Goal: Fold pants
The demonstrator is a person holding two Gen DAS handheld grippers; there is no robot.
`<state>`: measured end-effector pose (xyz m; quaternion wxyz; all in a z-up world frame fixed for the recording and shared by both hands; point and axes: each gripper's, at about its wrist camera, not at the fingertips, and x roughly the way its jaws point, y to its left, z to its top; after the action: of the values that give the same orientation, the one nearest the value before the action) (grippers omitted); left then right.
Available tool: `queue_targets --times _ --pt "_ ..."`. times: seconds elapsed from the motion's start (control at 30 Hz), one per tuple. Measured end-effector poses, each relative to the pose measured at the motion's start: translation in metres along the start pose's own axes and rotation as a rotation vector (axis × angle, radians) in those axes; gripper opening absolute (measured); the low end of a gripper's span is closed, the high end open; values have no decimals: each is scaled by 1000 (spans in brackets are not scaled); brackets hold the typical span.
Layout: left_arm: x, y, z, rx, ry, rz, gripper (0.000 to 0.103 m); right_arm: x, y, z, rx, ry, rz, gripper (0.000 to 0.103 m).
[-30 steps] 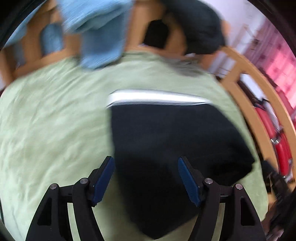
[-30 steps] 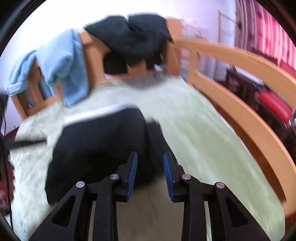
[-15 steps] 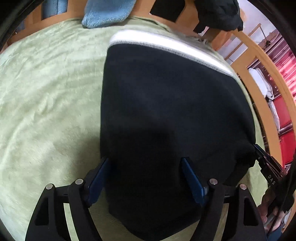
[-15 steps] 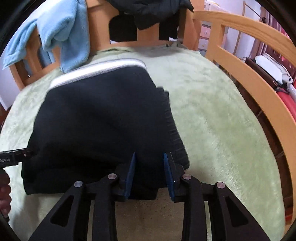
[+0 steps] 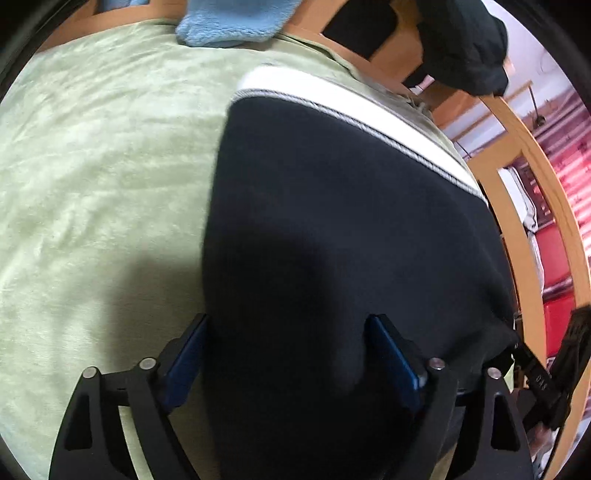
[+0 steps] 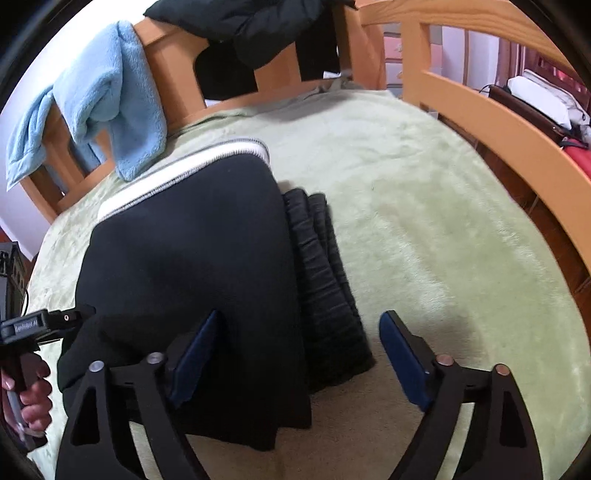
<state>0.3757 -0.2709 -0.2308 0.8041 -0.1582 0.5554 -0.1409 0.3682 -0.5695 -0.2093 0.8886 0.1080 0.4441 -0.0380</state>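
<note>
Black pants (image 5: 332, 229) with a white waistband (image 5: 354, 107) lie folded on the green blanket (image 5: 92, 184); they also show in the right wrist view (image 6: 192, 258), with ribbed cuffs (image 6: 321, 280) sticking out on the right. My left gripper (image 5: 288, 354) is open, its fingers astride the near fold of the pants. My right gripper (image 6: 299, 350) is open over the near right edge of the pants and the cuffs. The left gripper (image 6: 48, 325) shows at the left of the right wrist view, and the right gripper (image 5: 546, 376) at the right of the left wrist view.
A wooden bed frame (image 6: 480, 110) rings the blanket (image 6: 443, 221). A light blue towel (image 6: 110, 99) and a black garment (image 6: 251, 22) hang over the headboard. Red and white items (image 6: 546, 96) lie beyond the right rail.
My right gripper has opened wide from nearly shut. Both grippers have come lower and closer over the folded pants. The left gripper stays open.
</note>
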Motion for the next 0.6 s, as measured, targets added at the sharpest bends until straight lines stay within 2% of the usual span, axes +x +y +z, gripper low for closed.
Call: queue_targets --times 0.07,0.17,0.27,0.3,0.33,0.37,0.43,0.47,0.53,0.6 --pt "3 -4 -6 1 -11 11 90 10 -5 -3 31 22 13 94" --pt "11 -5 -3 -32 -3 0 92 21 -19 -5 118 55 77 99" --pt "16 -8 1 -35 -1 22 81 33 -20 -10 159 91 120 98" --pt "14 -9 0 -33 -10 33 73 36 -20 -12 166 96 117 97" --pt "11 -10 -1 -35 -18 30 63 34 -18 -15 172 73 104 93" --pt "10 -12 0 -33 -22 26 59 29 -14 -17 169 52 87 91" --pt "8 -18 4 -27 -22 13 45 20 -2 -19 115 15 51 73" --pt "4 -17 6 -35 -25 -5 42 16 4 -18 96 2 30 69" --pt "-5 -16 8 -38 -29 -58 32 7 9 -18 81 -22 12 56" --pt "-16 -19 8 -27 -38 -86 28 0 14 -18 66 -37 10 45"
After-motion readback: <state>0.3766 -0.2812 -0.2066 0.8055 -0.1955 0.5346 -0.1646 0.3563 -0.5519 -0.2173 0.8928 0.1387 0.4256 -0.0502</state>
